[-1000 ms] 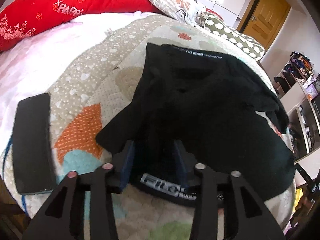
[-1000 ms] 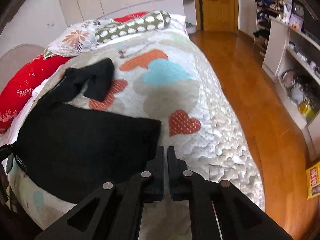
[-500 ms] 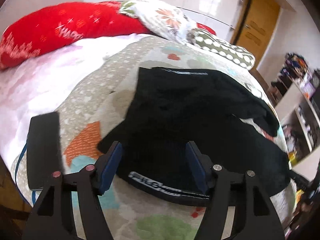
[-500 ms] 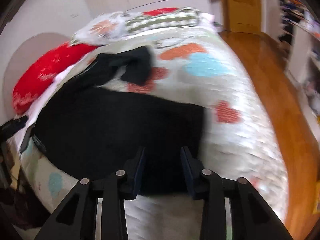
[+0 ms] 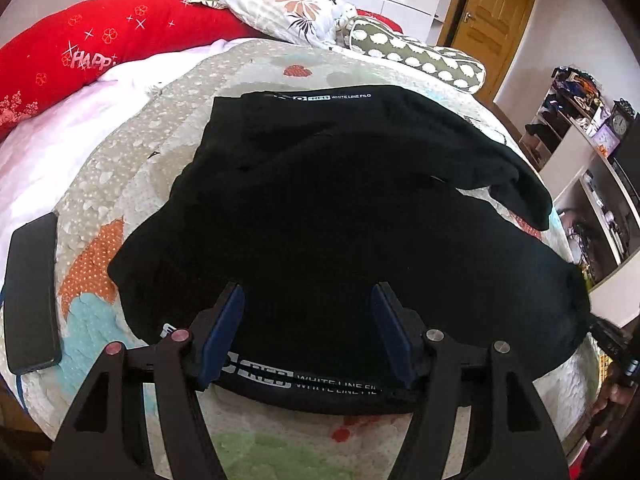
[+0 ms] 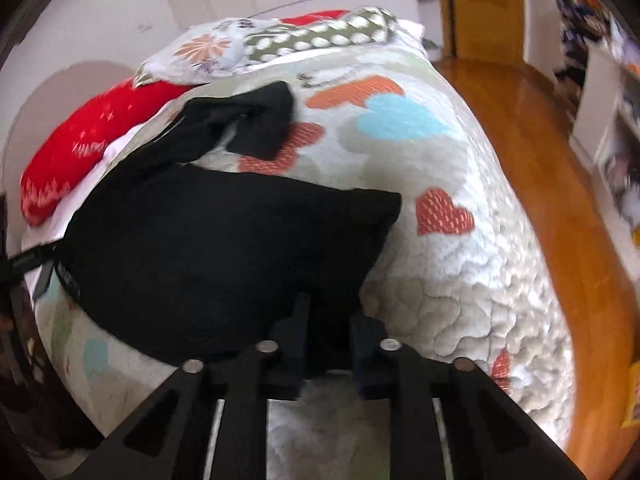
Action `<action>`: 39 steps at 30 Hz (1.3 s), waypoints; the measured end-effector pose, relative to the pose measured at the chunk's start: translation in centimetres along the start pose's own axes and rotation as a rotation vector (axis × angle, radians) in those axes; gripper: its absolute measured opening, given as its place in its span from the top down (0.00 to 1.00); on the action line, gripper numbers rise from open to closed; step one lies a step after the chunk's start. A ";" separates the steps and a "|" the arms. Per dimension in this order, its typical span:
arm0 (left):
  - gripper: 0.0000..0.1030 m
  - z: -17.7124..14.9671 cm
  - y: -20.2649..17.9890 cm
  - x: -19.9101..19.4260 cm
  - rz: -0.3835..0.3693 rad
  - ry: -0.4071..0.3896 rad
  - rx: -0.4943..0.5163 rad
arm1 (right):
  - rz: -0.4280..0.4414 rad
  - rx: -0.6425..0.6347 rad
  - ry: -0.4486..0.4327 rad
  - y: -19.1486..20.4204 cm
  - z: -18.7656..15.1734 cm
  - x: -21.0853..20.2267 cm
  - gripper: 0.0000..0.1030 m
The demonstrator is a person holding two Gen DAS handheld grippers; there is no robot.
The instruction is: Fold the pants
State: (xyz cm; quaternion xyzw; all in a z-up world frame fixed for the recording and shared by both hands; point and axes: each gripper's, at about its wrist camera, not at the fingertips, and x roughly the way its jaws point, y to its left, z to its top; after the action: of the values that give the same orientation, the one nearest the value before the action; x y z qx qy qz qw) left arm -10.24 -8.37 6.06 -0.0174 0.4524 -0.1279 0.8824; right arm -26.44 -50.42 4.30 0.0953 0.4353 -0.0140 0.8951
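Pants [image 5: 340,216] are spread at the bed's [image 5: 132,184] near edge; left hand-held gripper [image 5: 308,330] is held open over the waistband, while right hand-held gripper [image 6: 328,340], just closing, pinches the hem for folding.

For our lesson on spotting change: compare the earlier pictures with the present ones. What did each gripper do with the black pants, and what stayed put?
The left gripper let go of the black fabric pants at the lettered waistband; its jaws now stand open over it. The right gripper, shut a second ago, opened and has just been closing around the pants' near edge. The pants, the quilted heart-patterned bedspread and the flat black phone stayed put.
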 end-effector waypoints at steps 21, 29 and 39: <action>0.17 7.5 1.7 1.9 -0.059 -0.002 -0.063 | 0.047 -0.172 -0.115 7.6 11.3 3.3 0.39; 0.17 14.1 3.1 7.6 -0.103 0.087 -0.180 | 0.133 -0.322 -0.115 15.2 19.5 10.1 0.30; 0.16 16.2 5.4 9.9 -0.190 0.123 -0.359 | 0.103 -0.412 0.052 21.8 25.1 22.8 0.95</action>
State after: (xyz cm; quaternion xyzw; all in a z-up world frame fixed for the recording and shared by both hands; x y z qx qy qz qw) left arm 9.44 -6.94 7.01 -0.2089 0.5172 -0.1287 0.8200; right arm 9.56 -32.27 5.08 -0.0672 0.4463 0.1235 0.8838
